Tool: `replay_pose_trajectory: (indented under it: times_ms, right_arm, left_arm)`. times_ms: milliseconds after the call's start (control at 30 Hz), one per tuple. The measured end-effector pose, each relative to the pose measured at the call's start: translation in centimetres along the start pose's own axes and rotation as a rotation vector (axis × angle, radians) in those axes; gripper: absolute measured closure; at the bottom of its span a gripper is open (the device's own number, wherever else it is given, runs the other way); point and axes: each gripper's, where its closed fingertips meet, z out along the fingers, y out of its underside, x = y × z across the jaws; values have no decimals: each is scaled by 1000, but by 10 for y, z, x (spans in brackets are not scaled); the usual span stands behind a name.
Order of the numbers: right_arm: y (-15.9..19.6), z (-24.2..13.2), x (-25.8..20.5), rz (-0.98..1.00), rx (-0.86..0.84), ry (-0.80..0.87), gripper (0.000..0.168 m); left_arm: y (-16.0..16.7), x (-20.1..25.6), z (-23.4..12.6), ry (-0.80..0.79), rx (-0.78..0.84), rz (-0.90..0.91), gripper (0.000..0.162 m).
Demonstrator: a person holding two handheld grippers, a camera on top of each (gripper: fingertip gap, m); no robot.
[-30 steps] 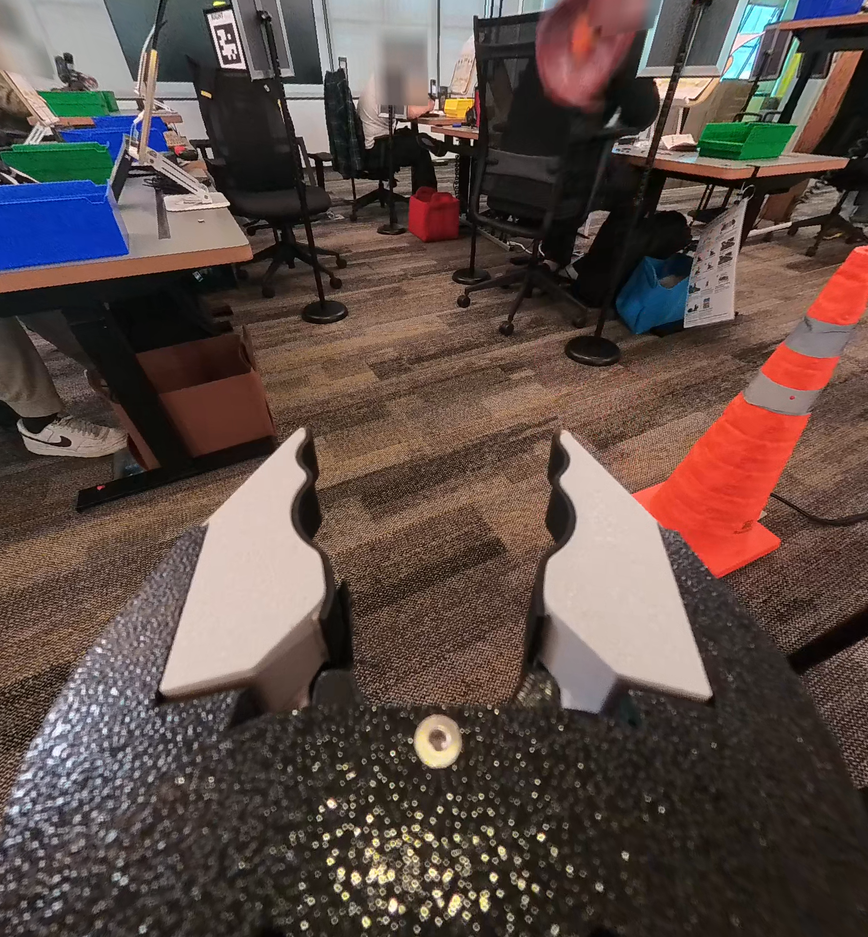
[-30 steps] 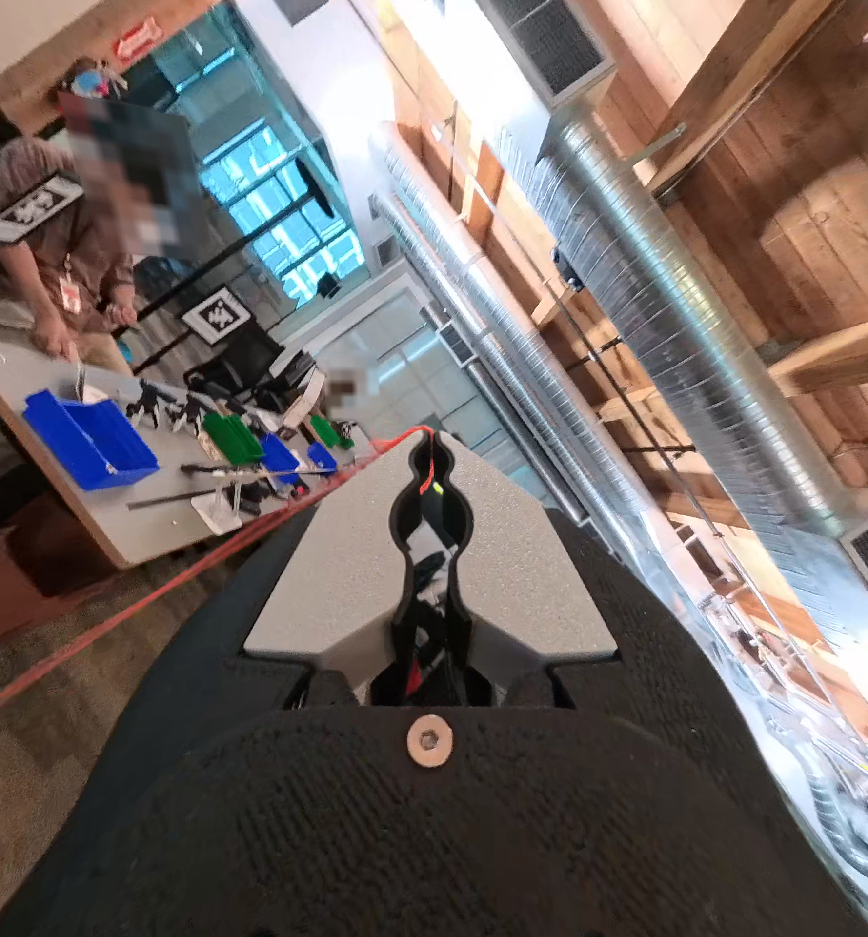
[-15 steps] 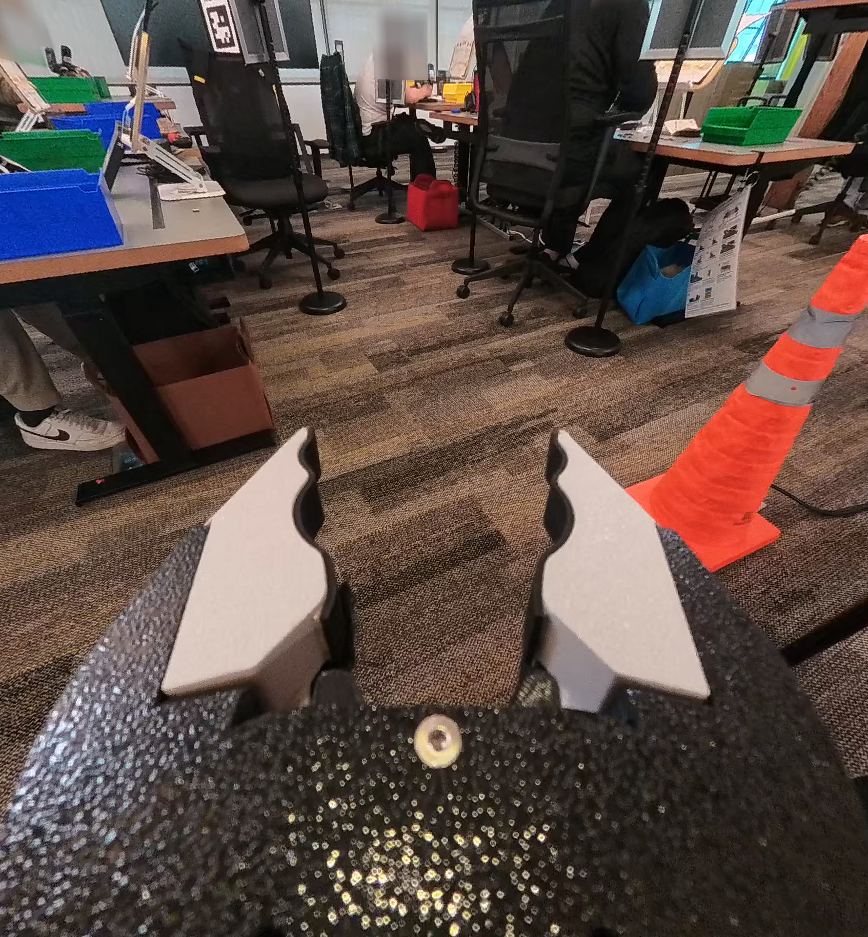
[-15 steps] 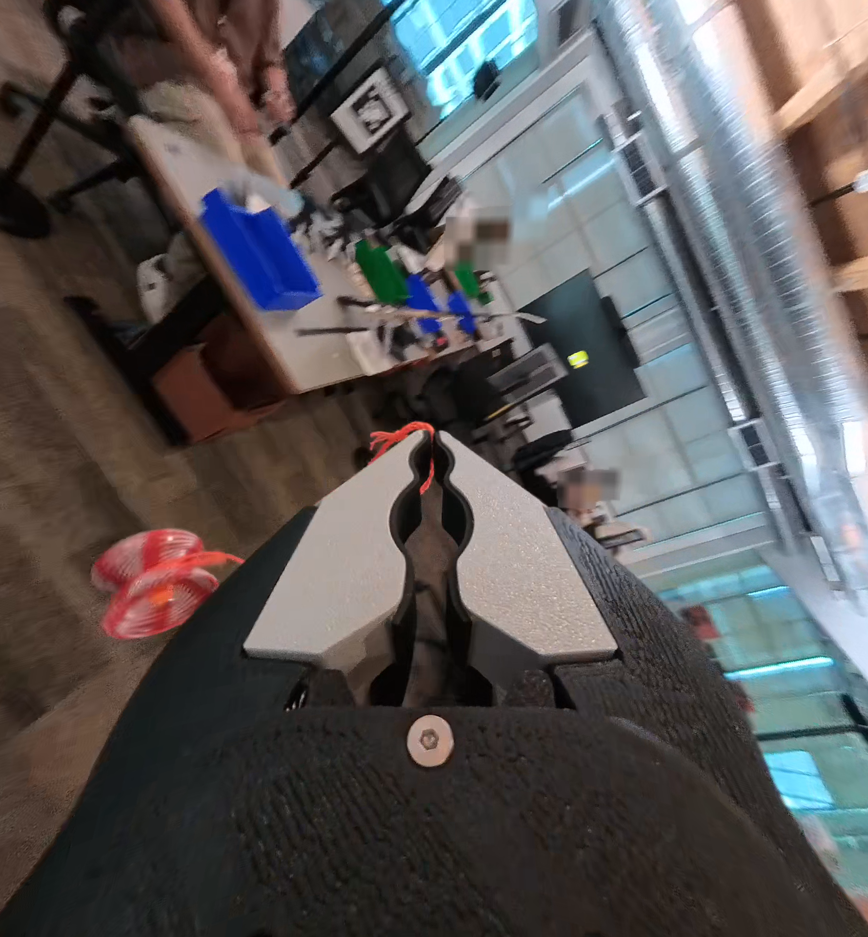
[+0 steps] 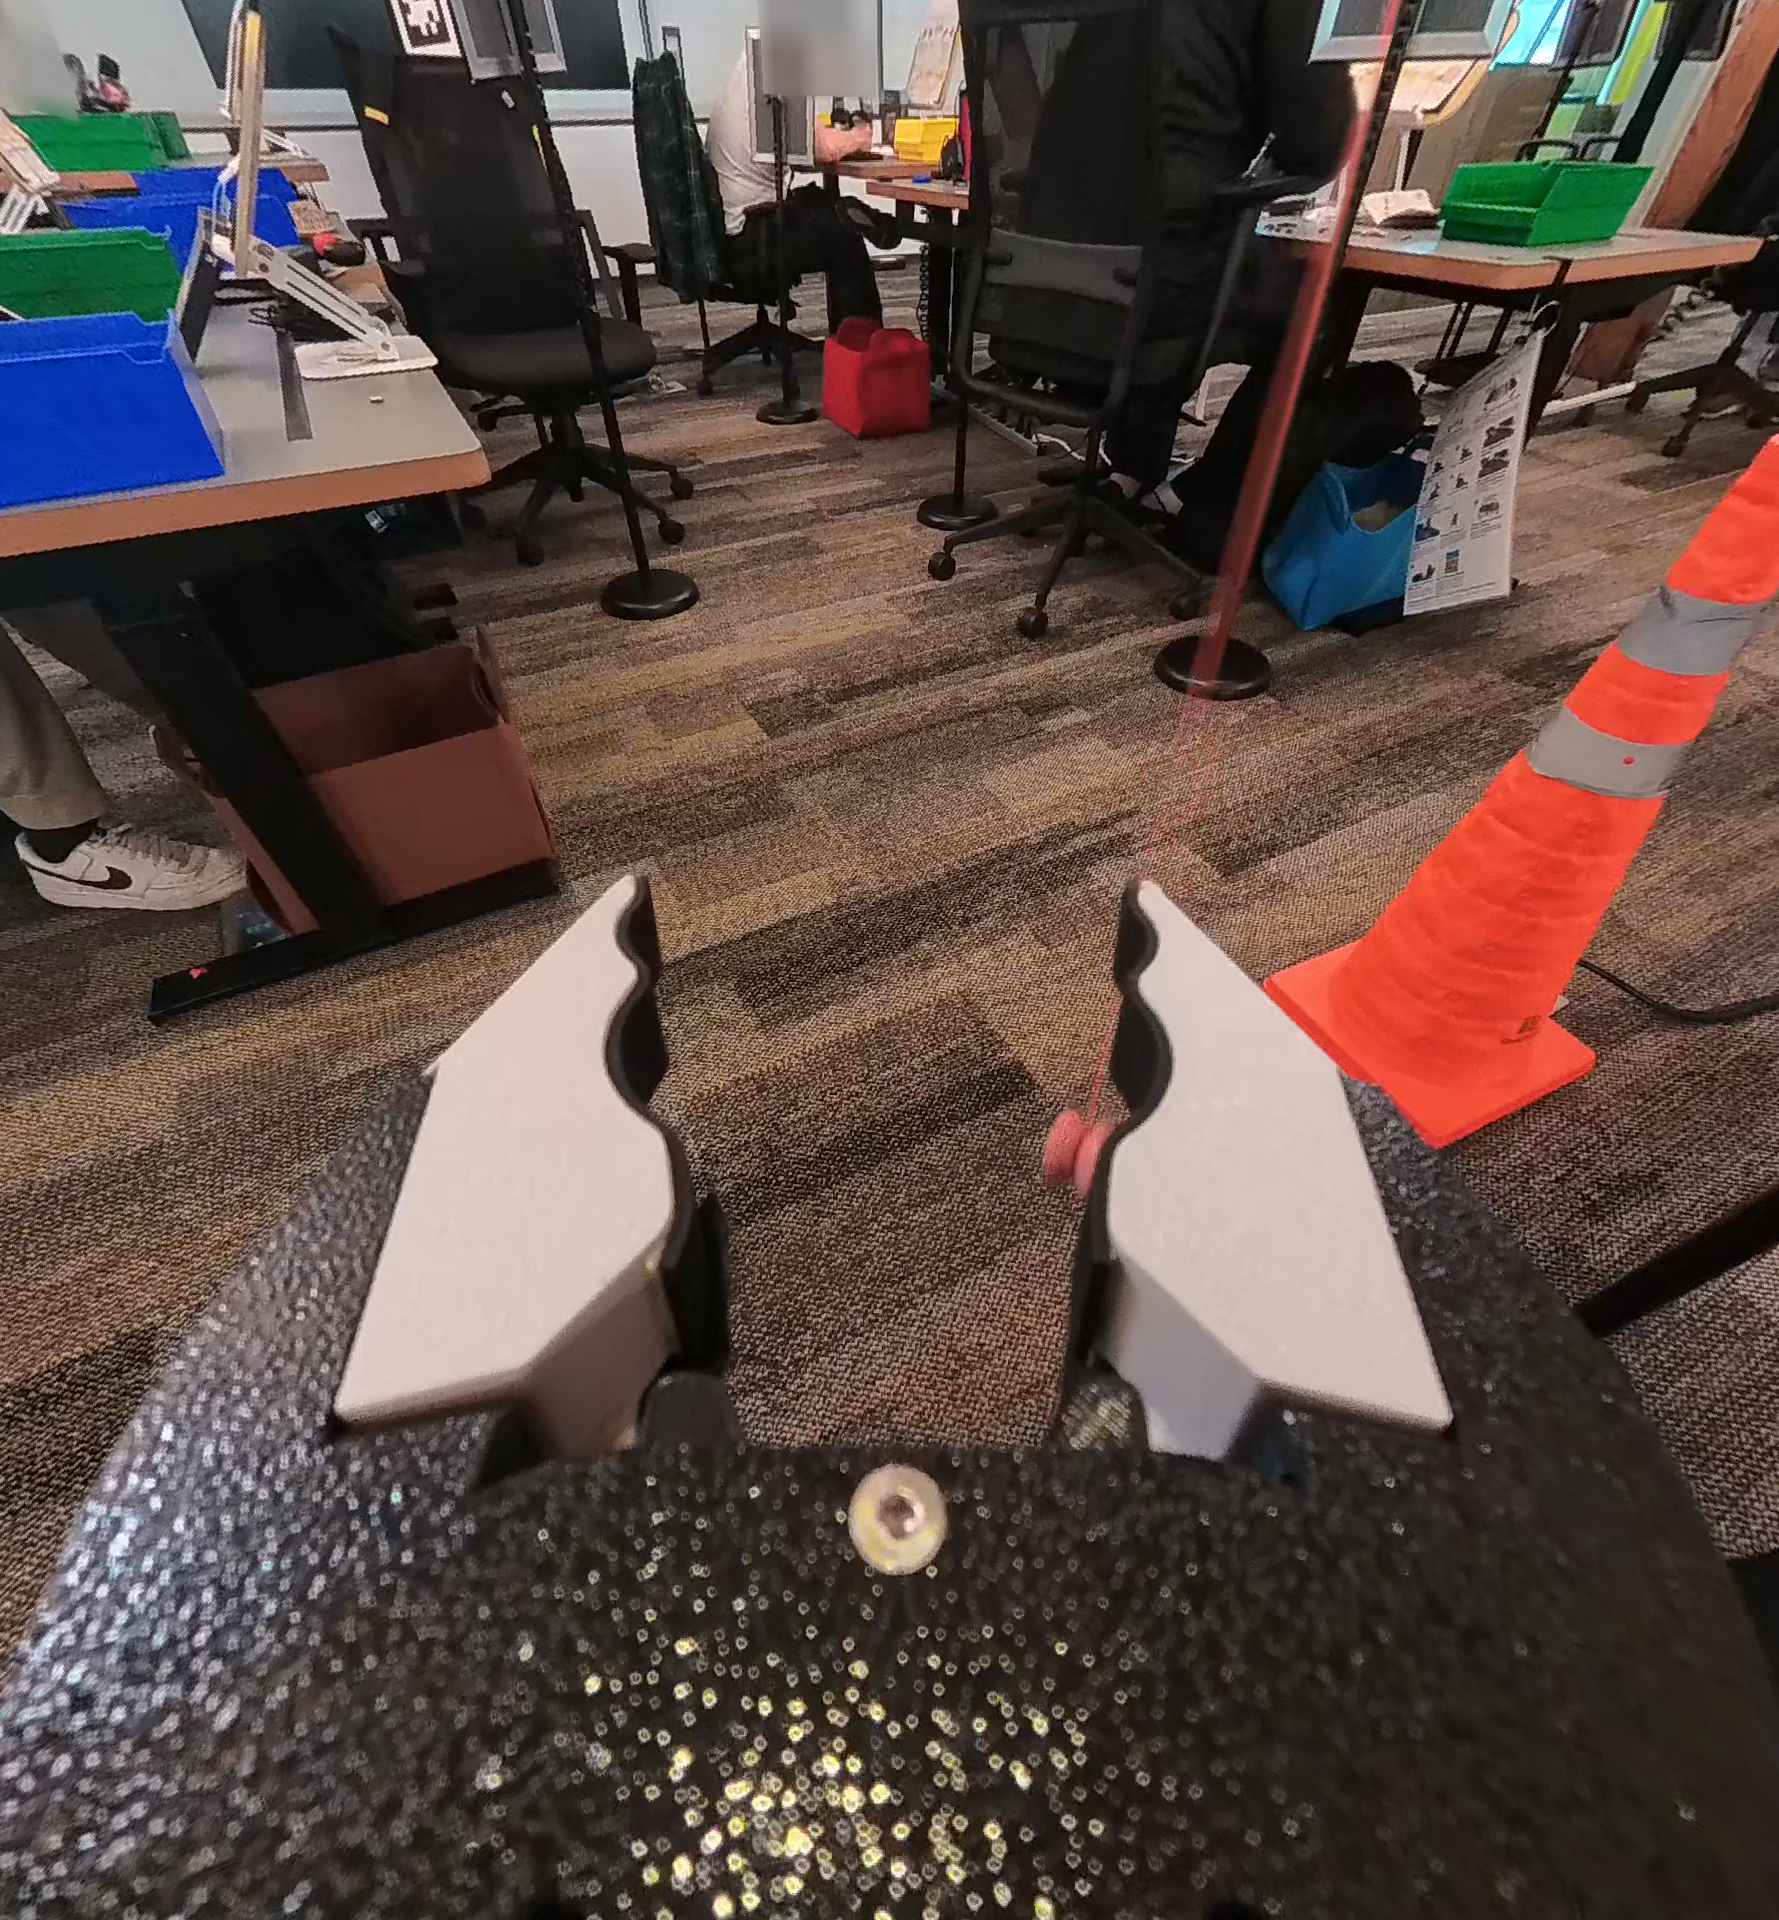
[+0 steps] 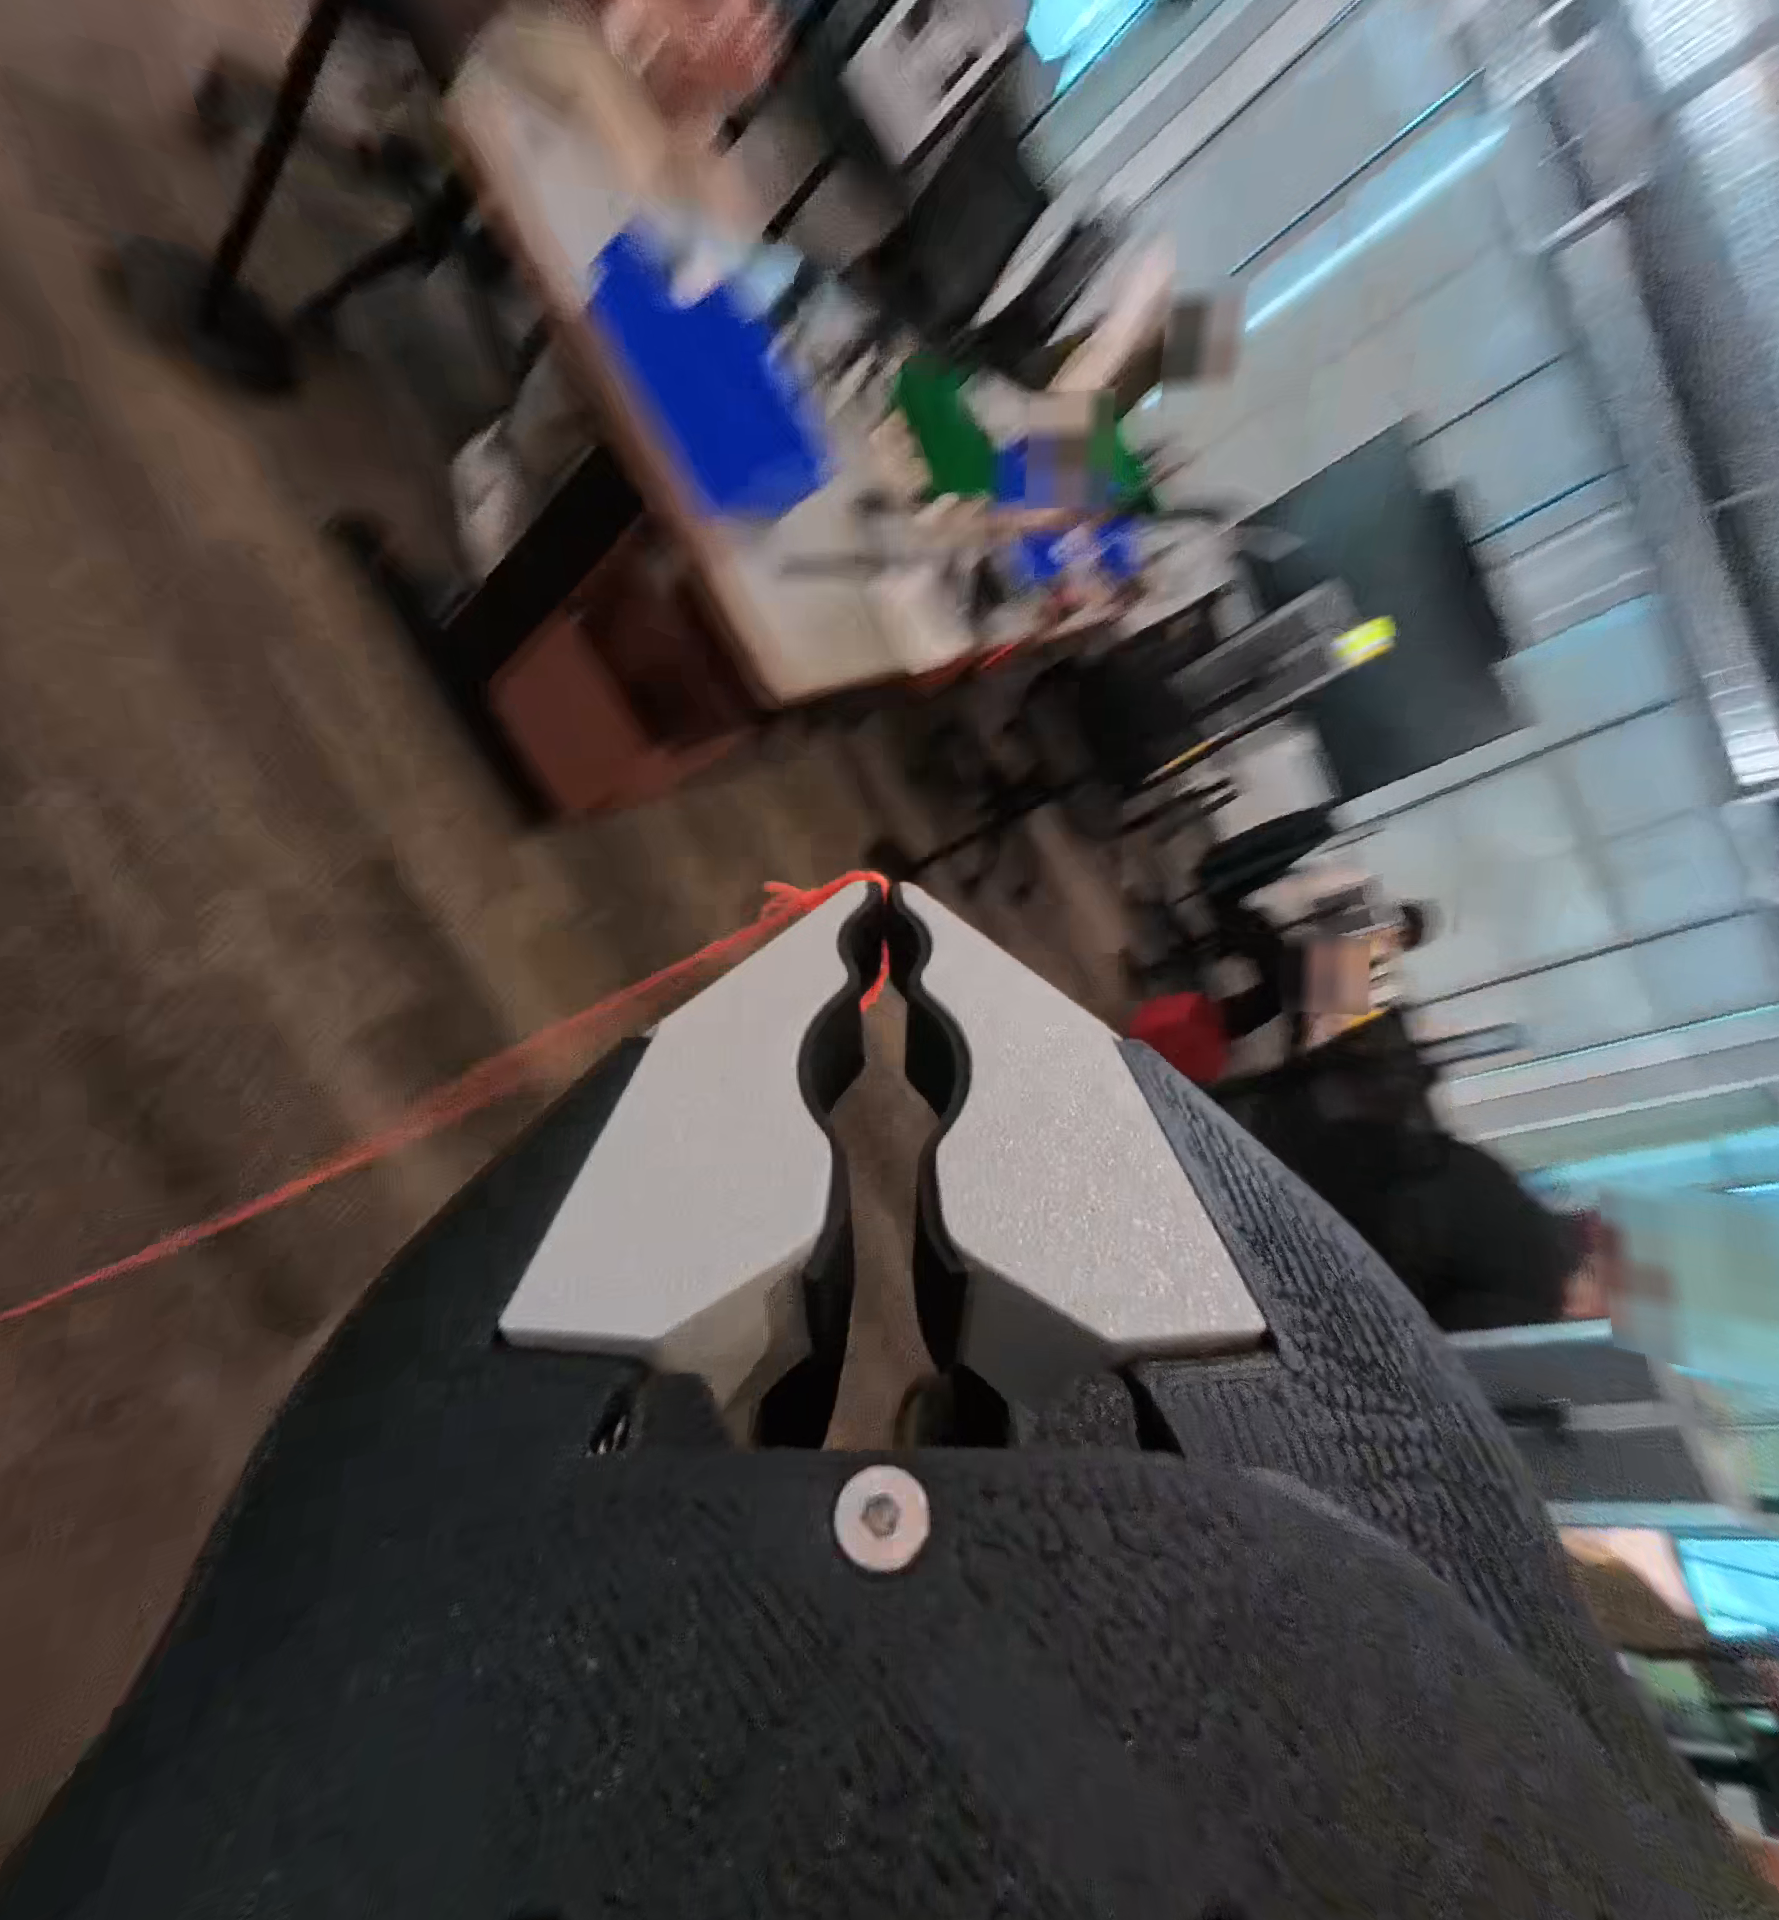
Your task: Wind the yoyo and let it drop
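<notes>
Right tool (image 6: 887,902) pinched closed on the red string (image 6: 449,1101). Left tool (image 5: 885,925) wide apart, empty. The yoyo (image 5: 1072,1143) hangs, apparently just above the carpet (image 5: 864,790).

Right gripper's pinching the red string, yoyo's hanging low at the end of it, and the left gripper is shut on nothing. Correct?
Not quite: the left gripper is open, jaws wide apart and empty, as the left wrist view shows. The right gripper does pinch the string, and the yoyo hangs low.

One yoyo (image 5: 1073,1146), one cone (image 5: 1550,831).
</notes>
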Motion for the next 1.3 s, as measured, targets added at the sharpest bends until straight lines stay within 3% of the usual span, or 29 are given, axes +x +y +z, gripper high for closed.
replay_pose_trajectory:
  times_ms: [133, 233, 367, 533, 733, 1133, 1200, 1300]
  right_arm:
    - [-125, -100, 165, 13, 312, 329, 168]
    - [-171, -137, 203, -47, 383, 369, 168]
    - [-187, -139, 197, -121, 363, 313, 168]
    - [-159, -115, 162, -144, 268, 221, 168]
    - [-90, -79, 94, -135, 126, 102, 168]
    - [109, -36, -149, -38, -204, -285, 168]
    - [120, -33, -158, -28, -232, -306, 168]
    - [107, -27, -130, -25, -209, -272, 168]
  left_arm:
    - [1, 0, -1, -4, -4, 1, 76]
    - [2, -1, 0, -4, -8, 3, 76]
    - [3, 0, 1, -2, -16, 6, 76]
    - [5, 0, 1, 1, -23, 9, 77]
    - [5, 1, 3, 3, -22, 9, 77]
    - [5, 3, 3, 10, -27, 12, 77]
    - [6, 3, 2, 13, -31, 14, 77]
    - [6, 4, 3, 15, -35, 15, 77]
